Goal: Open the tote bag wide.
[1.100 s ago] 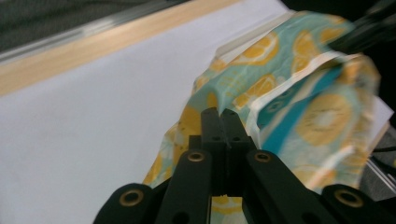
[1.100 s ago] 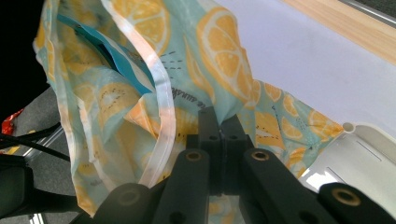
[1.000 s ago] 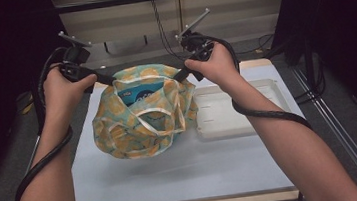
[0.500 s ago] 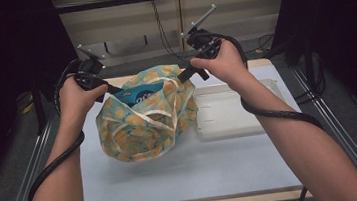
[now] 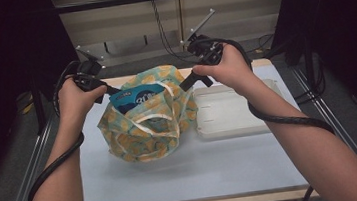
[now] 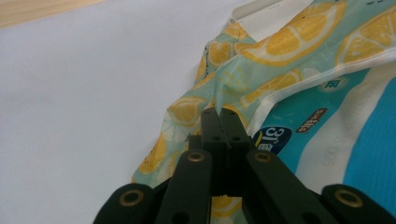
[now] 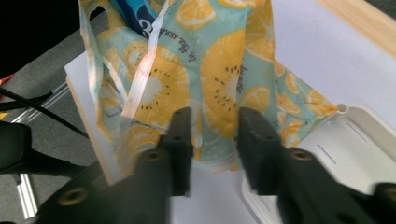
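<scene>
A fabric bag point(image 5: 144, 129) printed with lemon slices sits on the table, with a blue packet point(image 5: 136, 97) standing in its mouth. My left gripper point(image 5: 115, 90) is shut on the bag's left rim; in the left gripper view the cloth point(image 6: 280, 51) is pinched at the tips point(image 6: 219, 112), beside the packet point(image 6: 369, 154). My right gripper point(image 5: 185, 86) is at the bag's right rim. Its jaws point(image 7: 212, 116) stand apart and have just been closing a little. The cloth point(image 7: 219, 60) shows in the gap, and the pads do not press on it.
A white lidded tray point(image 5: 233, 112) lies right of the bag, touching its side, and shows beside the right jaw as the tray point(image 7: 345, 140). The pale table top point(image 5: 199, 168) stretches in front. Metal rails run along both table sides, with dark curtains beyond.
The right gripper's jaws have parted from the bag's right rim. The left hand has moved right and down with its rim, and the bag's mouth has narrowed and sagged.
</scene>
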The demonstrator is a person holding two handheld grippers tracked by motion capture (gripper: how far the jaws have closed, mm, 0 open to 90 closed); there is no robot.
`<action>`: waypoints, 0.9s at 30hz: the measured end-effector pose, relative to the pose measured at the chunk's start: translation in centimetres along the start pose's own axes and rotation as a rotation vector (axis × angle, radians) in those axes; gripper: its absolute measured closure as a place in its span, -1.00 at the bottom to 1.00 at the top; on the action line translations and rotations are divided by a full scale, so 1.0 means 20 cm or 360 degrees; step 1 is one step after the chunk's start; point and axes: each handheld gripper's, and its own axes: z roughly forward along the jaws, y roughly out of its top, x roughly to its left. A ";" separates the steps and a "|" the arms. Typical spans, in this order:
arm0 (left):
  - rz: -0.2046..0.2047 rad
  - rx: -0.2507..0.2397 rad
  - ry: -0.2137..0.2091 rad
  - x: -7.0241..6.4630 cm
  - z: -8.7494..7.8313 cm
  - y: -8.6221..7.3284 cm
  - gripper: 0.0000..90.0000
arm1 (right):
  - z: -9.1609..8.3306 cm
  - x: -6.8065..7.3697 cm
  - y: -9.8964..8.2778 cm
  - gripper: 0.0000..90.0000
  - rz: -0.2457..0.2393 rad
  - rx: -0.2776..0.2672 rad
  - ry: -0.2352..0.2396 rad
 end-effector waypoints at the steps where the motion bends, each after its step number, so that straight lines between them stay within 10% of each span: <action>1: 0.0007 0.0009 -0.0004 0.00 0.00 0.00 1.00 | 0.00 0.00 0.00 0.75 0.0008 -0.0008 -0.0001; 14: 0.0004 -0.0064 0.0002 0.02 -0.08 0.01 1.00 | -0.13 -0.05 0.12 1.00 0.0105 -0.0178 0.0040; 27: -0.0026 -0.0047 -0.0034 0.06 -0.04 -0.08 0.94 | 0.07 -0.10 0.12 1.00 0.0149 -0.0128 0.0017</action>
